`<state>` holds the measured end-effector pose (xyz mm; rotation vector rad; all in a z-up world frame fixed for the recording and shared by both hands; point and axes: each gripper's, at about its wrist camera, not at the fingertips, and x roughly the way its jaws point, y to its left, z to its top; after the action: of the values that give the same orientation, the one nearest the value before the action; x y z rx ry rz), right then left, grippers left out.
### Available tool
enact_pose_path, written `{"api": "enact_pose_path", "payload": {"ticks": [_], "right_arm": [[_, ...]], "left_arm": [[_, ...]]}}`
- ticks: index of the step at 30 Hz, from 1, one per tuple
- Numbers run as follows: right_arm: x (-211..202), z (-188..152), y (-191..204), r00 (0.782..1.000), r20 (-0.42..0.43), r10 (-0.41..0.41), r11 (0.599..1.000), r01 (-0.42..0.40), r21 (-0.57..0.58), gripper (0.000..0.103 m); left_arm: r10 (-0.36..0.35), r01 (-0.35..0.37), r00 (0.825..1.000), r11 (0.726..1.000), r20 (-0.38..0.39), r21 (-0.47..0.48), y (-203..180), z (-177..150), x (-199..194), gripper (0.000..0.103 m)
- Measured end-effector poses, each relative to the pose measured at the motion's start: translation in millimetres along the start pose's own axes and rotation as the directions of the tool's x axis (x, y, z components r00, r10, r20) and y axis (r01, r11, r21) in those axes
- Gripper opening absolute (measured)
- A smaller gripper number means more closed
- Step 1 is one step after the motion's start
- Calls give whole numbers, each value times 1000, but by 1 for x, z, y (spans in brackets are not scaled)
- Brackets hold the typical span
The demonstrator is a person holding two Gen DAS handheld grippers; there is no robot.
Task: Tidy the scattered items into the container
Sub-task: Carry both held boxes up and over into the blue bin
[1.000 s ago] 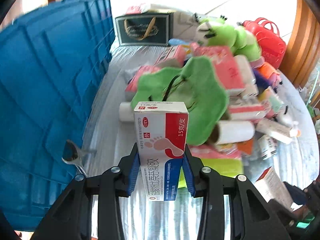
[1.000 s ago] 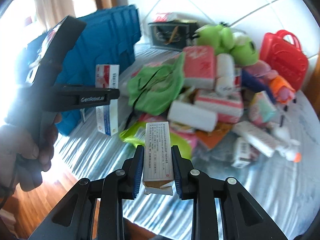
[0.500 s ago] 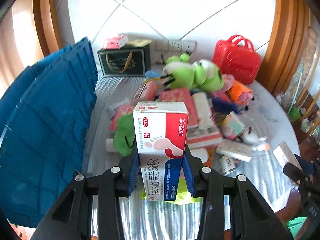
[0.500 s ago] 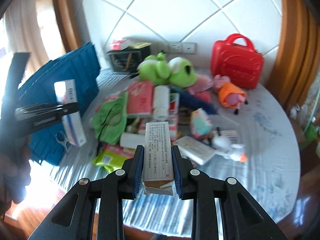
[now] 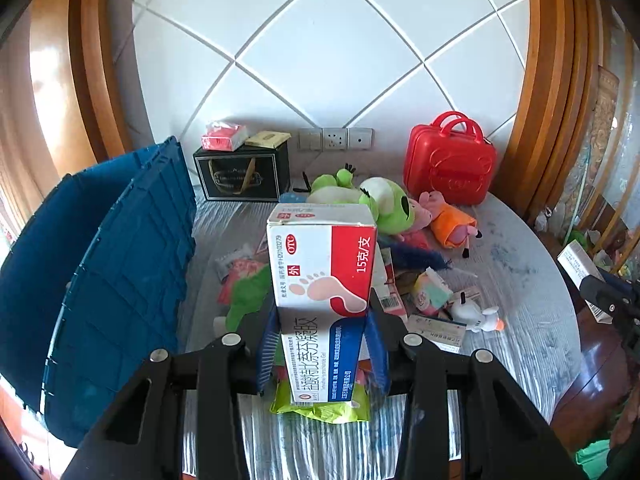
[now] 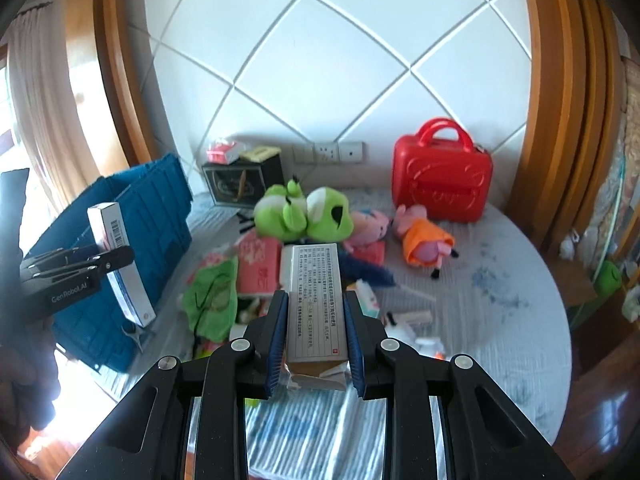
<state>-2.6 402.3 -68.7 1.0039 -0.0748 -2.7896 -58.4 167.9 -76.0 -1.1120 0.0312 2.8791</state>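
Most of the tidying looks still to be done: beyond both sets of jaws, a heap of loose things lies spread over the round table with the pale striped cloth [image 6: 500,288], among them a green plush frog [image 6: 304,216], a pink pig doll in an orange dress [image 6: 424,240], a crumpled green cloth [image 6: 212,300], a red-and-white paper packet [image 6: 258,270] and several small cartons. The big blue ribbed plastic crate [image 5: 100,272], which I take to be the container, stands to the left of the jaws in both views; its inside cannot be seen, so what is already packed cannot be told. Two items are in hand and not yet delivered. The left gripper [image 5: 322,354] is closed narrowly on the lower half of a white, red and blue cardboard medicine box with a footprint picture [image 5: 322,280], held upright so its top rises well above the blue pads [image 5: 268,350], which press its two sides. The right gripper [image 6: 316,340] is likewise clamped on a slim grey-white printed carton [image 6: 316,300], standing on end between the pads, with a torn brown flap hanging just below the grip. Both boxes are held clear of the table. The likely step in hand is carrying the pair leftward to the crate, then returning for the heap.
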Motion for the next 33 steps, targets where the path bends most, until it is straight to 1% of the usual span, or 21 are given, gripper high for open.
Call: {"api": "enact_pose_path", "payload": {"ticks": [3,6,9,13,22,33], "right_arm": [[-1,7,-3,1000,6,8,1000,-8,-4,26],[6,14,-2,999,-8,32,999,-32,-1,26],[7,21,6,999,2,36,999,-36,-16,26],[4,30,23,999,25,33,999,-33,-28,26],[2,43,75,998,56,8,1000,-7,-21,26],[16,56,154,998,56,-16,1000,17,-22,26]], "left_arm": [[7,-7,1000,1000,8,0,1,6,-6,39],[12,-12,1000,1000,14,-1,5,12,-12,39],[11,-11,1000,1000,23,0,11,15,-16,39],[-9,8,999,1000,46,2,24,21,-23,39],[-58,56,995,998,80,28,64,39,-34,39],[-108,109,989,994,97,-2,145,52,-38,39]]}}
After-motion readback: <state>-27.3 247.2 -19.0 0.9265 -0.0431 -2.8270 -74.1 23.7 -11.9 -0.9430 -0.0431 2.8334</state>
